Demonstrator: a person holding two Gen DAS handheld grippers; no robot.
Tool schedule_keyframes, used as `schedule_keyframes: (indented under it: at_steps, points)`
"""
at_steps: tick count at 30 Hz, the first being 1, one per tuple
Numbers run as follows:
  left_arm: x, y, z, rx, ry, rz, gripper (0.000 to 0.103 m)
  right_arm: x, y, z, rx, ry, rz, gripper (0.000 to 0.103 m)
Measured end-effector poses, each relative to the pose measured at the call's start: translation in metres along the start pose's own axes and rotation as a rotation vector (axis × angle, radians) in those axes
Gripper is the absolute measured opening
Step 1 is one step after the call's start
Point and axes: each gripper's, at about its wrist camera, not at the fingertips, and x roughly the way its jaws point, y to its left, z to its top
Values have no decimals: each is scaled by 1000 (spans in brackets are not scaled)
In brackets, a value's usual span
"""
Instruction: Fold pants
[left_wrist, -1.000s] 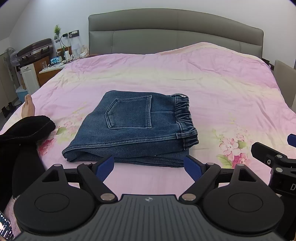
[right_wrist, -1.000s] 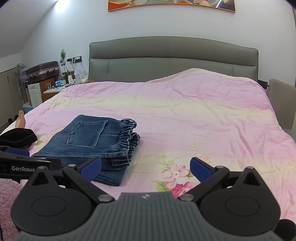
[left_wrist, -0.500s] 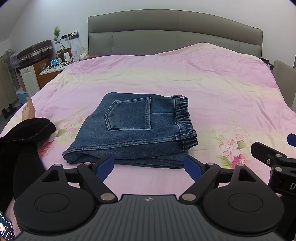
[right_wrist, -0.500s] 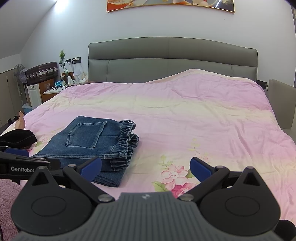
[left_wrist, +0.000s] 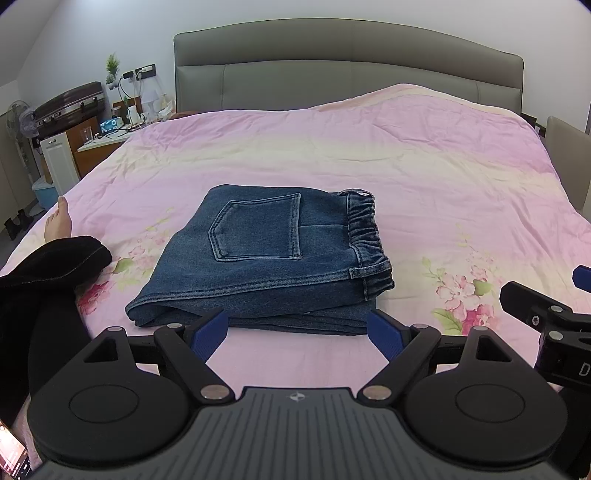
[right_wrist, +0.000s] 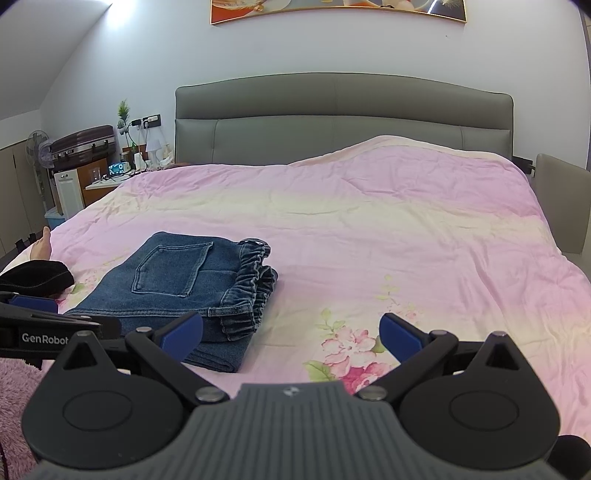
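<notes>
A: Any text readable?
B: "GenRobot" on the left gripper (right_wrist: 33, 325) body, seen from right cam. A lone "D" on the right gripper (left_wrist: 554, 314) in left cam. Nothing else legible.
A: Pants?
B: Jeans (left_wrist: 266, 258) folded into a flat stack on the pink duvet (left_wrist: 369, 155), back pocket up, elastic waistband to the right. Just ahead of the left gripper, front-left of the right one.
A: Claws?
B: Both spread wide, holding nothing. Left's blue pads (left_wrist: 208, 332) sit just short of the jeans' near edge; can't tell if touching. Right's open over the floral print (right_wrist: 351, 354).
A: Around?
B: Grey headboard (right_wrist: 343, 114), picture (right_wrist: 338, 7) above it. Nightstand (left_wrist: 99, 144) w/ clutter, suitcase (left_wrist: 70, 103), fan (right_wrist: 37, 147) at left. A leg in black trousers (left_wrist: 44, 266) w/ bare foot (left_wrist: 57, 221) beside the jeans, apart.
</notes>
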Motion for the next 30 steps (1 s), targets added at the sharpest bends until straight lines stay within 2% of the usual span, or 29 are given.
schedule_keyframes:
  at_steps: [30]
  points:
    - [-4, -1, 0, 24, -15, 19, 100, 0, 0, -1, 17, 2, -2, 98]
